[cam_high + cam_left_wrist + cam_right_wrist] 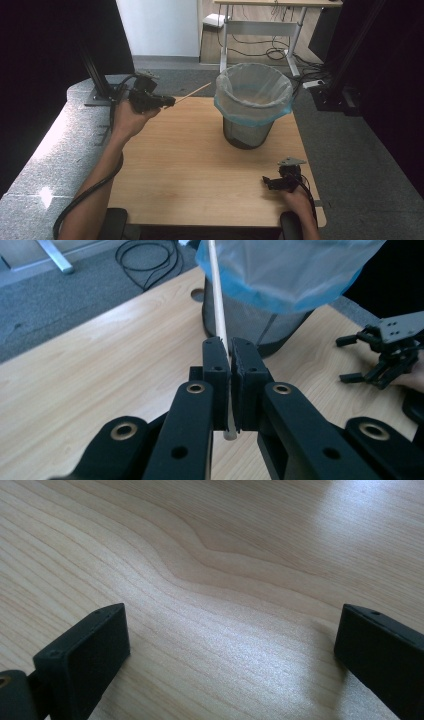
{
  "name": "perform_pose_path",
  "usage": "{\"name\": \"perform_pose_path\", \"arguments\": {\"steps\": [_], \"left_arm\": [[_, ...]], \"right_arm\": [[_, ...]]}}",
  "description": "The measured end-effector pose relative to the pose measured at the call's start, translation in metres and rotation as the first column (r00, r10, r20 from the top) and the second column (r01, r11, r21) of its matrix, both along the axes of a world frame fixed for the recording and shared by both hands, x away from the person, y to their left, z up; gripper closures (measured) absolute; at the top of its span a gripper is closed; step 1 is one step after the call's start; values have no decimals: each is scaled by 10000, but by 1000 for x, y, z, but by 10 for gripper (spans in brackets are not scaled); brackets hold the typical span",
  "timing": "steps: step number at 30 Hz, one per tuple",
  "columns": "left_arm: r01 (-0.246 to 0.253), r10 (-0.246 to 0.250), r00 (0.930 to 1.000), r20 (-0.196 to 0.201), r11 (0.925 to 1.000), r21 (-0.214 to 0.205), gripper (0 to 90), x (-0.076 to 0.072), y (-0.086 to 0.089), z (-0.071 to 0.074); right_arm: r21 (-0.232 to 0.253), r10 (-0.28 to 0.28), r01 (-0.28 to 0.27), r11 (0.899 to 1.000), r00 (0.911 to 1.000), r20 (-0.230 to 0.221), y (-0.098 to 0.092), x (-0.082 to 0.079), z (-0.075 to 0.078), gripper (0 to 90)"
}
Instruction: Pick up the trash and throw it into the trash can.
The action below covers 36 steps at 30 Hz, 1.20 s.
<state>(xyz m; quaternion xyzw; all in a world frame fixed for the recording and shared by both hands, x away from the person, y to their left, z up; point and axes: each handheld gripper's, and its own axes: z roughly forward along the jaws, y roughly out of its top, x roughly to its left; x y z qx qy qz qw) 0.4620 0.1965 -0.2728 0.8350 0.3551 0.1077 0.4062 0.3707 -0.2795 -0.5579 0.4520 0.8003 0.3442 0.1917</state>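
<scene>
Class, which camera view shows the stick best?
The left gripper view: the stick runs close-up from between the left gripper's shut jaws toward the bin. The high view shows it small and thin. The right gripper view shows bare table.

One stick (192, 93), one bin (253, 105), two tongs

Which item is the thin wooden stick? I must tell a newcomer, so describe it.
On the light wooden table stands a black mesh bin lined with a pale blue bag. Left of it, the left gripper pinches a thin pale wooden stick, pointing toward the bin's rim.
</scene>
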Motion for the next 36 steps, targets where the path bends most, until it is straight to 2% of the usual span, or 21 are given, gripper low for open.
{"name": "perform_pose_path", "arguments": {"steps": [5, 10, 16, 22, 23, 24, 25, 26, 27, 29, 31, 33, 36], "left_arm": [[270, -269, 9996, 98, 9996, -17, 864, 6, -15, 22], [622, -622, 9981, 28, 9981, -46, 864, 18, -41, 36], [1098, -1098, 9938, -172, 9939, 34, 863, 35, -82, 39], [1544, -1536, 9872, -417, 9879, 149, 863, 51, -130, 36], [1542, -1532, 9875, -381, 9878, 238, 860, 53, -138, 35], [1316, -1311, 9913, -125, 9902, 474, 848, 56, -147, 34], [1130, -1134, 9935, 73, 9928, 407, 742, 57, -151, 34], [1065, -1068, 9941, 186, 9942, 178, 585, 59, -154, 34], [1035, -1034, 9941, 336, 9946, -26, 496, 60, -156, 34], [866, -877, 9946, 564, 9960, 203, 312, 60, -156, 34], [885, -910, 9939, 622, 9952, 415, 243, 59, -151, 31], [853, -870, 9948, 525, 9958, 332, 186, 58, -142, 29], [932, -948, 9939, 562, 9952, 292, 157, 55, -128, 25]], "right_arm": [[7, -5, 5, 10000, 10000, -11, 0, 0, 0, 6], [-1, -1, 1, 10000, 10000, -6, 0, 0, 0, 6], [0, -2, 2, 10000, 10000, -10, 0, 0, 0, 6], [-6, 24, -24, 10000, 10000, -21, 0, 0, 0, 3], [-6, 32, -32, 10000, 10000, -22, 0, 0, 0, 3], [-7, 40, -40, 10000, 10000, -24, 0, 0, 0, 2], [-5, 52, -52, 10000, 10000, -28, 0, 0, 0, 2], [-4, 64, -64, 10000, 10000, -30, 0, 0, 0, 2], [-5, 76, -76, 10000, 10000, -33, 0, 0, 0, 2], [-1, 84, -84, 10000, 10000, -35, 0, 0, 0, 2], [5, 84, -84, 10000, 10000, -30, 1, 0, 0, 1], [-1, 103, -103, 9999, 9999, -44, 1, 0, 0, 0], [0, 105, -105, 9999, 9999, -48, 1, 0, 0, 0]]}}
